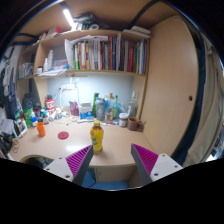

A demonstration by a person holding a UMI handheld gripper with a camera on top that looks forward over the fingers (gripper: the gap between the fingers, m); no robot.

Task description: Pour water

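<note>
A pale wooden desk point(115, 150) is stretching ahead of the jaws, bare surface lying around a yellow bottle point(96, 137) standing just beyond them; crowded bookshelves point(100, 55) are rising behind; the gripper point(111, 160) is waiting open, holding nothing.

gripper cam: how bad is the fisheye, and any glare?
Gripper view: strong barrel distortion, the bookshelf and desk edge bow; the ceiling light blows out with glare; the yellow bottle, just ahead of the open jaws, is evenly lit.
</note>
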